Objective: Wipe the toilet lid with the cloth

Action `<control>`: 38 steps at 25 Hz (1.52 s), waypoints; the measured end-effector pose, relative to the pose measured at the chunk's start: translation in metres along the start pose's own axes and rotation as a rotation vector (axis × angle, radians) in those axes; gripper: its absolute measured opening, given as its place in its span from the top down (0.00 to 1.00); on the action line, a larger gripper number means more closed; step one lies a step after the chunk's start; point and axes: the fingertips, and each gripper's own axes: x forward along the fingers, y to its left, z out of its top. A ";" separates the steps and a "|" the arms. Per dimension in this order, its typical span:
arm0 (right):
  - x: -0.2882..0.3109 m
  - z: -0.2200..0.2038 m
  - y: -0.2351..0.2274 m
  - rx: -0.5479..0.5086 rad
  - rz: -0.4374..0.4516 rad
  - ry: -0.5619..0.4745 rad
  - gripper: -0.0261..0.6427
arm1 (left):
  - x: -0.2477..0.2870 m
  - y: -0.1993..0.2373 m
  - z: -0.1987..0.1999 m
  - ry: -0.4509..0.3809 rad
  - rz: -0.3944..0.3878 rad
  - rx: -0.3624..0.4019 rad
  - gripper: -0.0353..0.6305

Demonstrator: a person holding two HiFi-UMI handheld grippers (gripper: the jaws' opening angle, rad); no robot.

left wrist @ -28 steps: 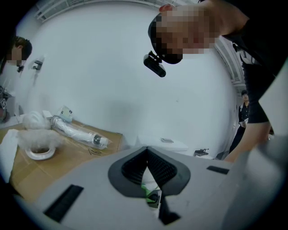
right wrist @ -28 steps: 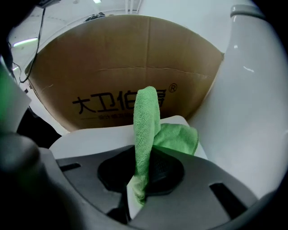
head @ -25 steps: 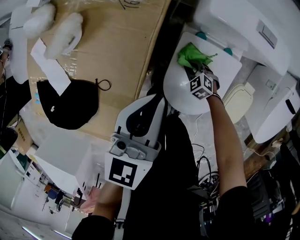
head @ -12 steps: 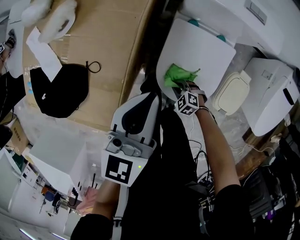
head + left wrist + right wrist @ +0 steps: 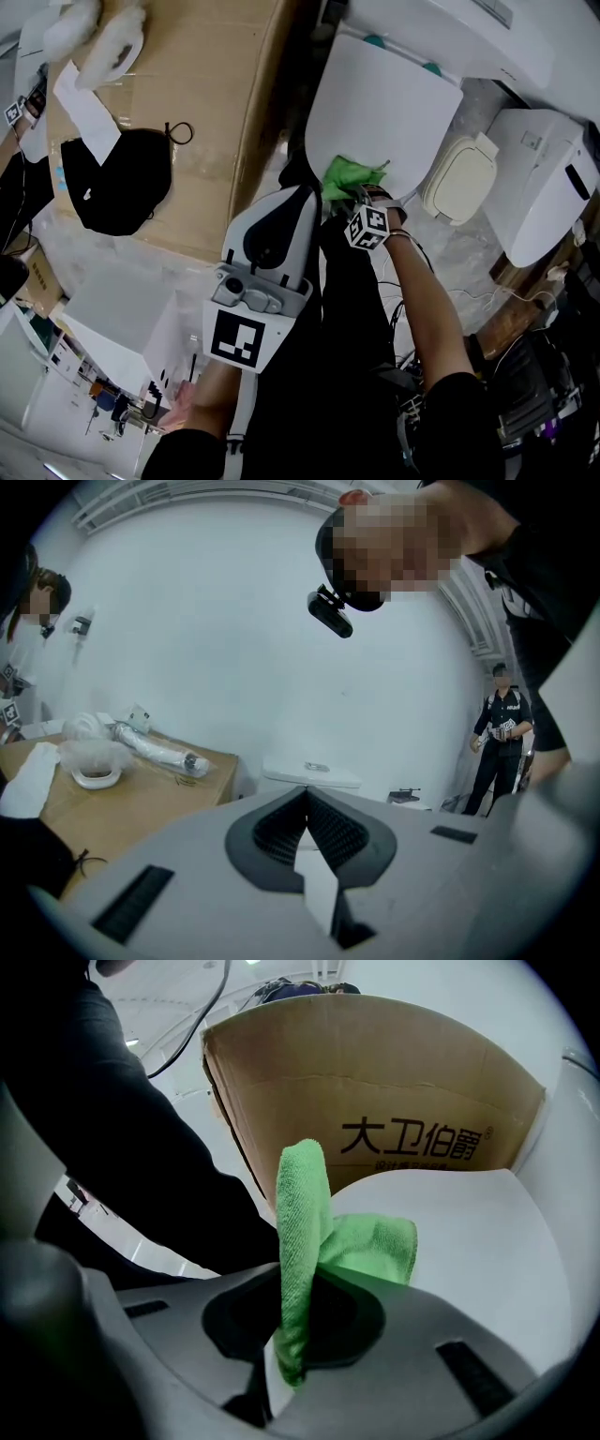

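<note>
The white toilet lid lies shut below the tank. A green cloth rests on the lid's near edge, by the person's dark clothing. My right gripper is shut on the cloth, its marker cube just behind. In the right gripper view the cloth stands up from the right gripper and spills onto the lid. My left gripper is held close to the body, off the lid. In its own view the left gripper is shut on nothing and points toward a white wall.
A large cardboard box stands left of the toilet, with a black cap and white papers on it. The tank is behind the lid. More white toilet fixtures stand right. Cables lie on the floor. A person stands far off.
My right gripper has dragged the green cloth from the far part of the lid back to its near edge. The left gripper has stayed about where it was.
</note>
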 end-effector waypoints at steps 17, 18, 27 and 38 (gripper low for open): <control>-0.222 -0.017 -0.273 0.901 -0.770 -0.671 0.89 | 0.062 0.008 0.021 0.026 -0.091 0.023 0.94; -0.230 -0.032 -0.286 0.936 -0.833 -0.658 0.89 | 0.066 0.011 0.022 0.028 -0.093 0.021 0.94; -0.176 -0.119 -0.331 1.111 -0.855 -0.391 0.89 | 0.092 0.025 0.019 0.058 -0.118 0.007 0.94; -0.133 -0.112 -0.336 1.104 -0.730 -0.314 0.89 | 0.100 0.032 0.018 0.066 -0.126 0.000 0.94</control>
